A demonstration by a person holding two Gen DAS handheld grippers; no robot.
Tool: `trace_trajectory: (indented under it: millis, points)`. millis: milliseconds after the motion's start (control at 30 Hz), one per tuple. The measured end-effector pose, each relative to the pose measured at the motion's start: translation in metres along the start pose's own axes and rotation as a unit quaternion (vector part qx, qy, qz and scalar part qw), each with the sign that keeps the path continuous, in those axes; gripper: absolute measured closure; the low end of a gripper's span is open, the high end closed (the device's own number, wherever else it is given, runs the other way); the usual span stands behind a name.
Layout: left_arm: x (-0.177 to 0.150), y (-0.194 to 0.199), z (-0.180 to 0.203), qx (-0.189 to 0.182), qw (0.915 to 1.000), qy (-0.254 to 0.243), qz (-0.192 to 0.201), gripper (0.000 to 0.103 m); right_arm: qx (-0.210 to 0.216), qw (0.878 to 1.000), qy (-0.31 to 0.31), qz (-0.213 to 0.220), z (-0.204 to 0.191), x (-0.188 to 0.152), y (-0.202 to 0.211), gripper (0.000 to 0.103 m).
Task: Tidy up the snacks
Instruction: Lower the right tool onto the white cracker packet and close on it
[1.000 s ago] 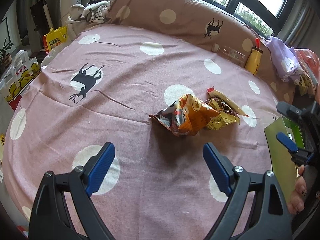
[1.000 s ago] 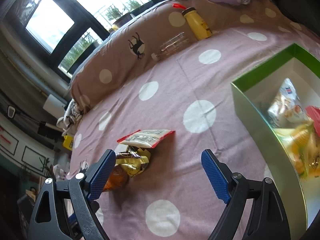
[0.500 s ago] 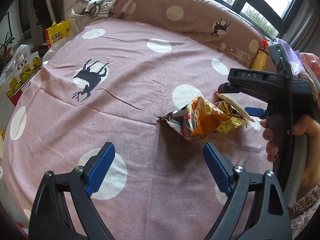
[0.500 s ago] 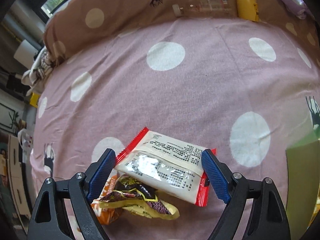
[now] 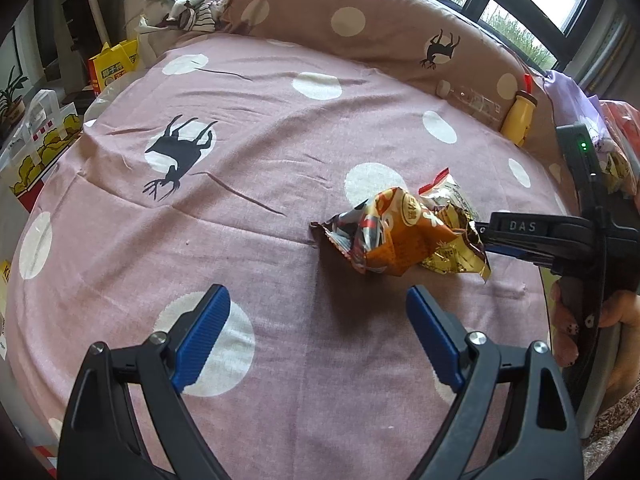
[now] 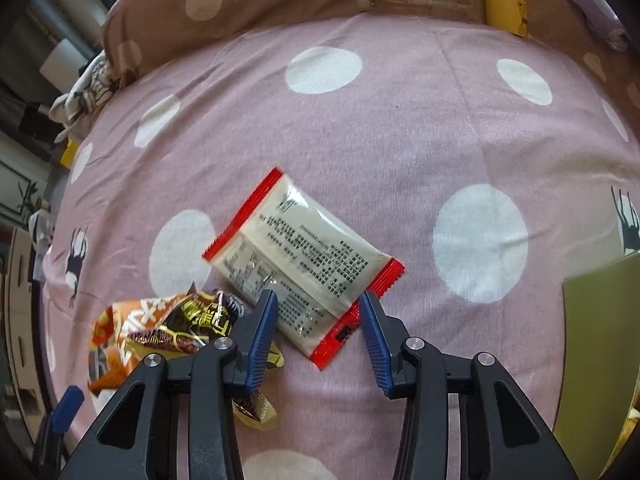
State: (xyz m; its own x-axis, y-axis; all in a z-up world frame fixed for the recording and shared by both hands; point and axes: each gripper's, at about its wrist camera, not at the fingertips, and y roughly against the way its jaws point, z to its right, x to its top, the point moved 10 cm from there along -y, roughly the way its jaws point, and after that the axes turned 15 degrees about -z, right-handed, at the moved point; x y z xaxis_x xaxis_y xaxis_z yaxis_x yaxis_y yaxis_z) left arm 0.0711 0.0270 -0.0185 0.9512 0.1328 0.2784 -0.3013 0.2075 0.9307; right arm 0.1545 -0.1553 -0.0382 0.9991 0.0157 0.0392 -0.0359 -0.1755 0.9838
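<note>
Right gripper clamped on the near end of the white, red-edged packet, blue pads pressing both long sides, packet flat on the pink dotted bedspread well in from its edges, just beside the orange bag and gold wrapper. Left gripper spread wide and empty, hovering short of the orange bag.

Red-edged white packet flat on bedspread, touching crumpled orange and gold wrappers
</note>
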Motion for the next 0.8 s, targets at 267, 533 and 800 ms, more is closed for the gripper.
trace_trajectory:
  millis: [267,533,800]
  points:
    - [0.002,0.0,0.001,-0.009,1.0,0.001,-0.004,0.013,-0.101,0.991,0.088,0.004,-0.012,0.027,0.005,0.019]
    - [0.003,-0.003,0.0,-0.004,0.9999,0.005,-0.009,0.013,-0.066,0.993,0.095,-0.023,-0.023,0.045,-0.027,0.019]
    - [-0.001,-0.005,0.005,0.002,0.9999,-0.007,-0.013,0.013,-0.081,0.993,0.089,-0.009,-0.02,0.01,-0.02,0.032]
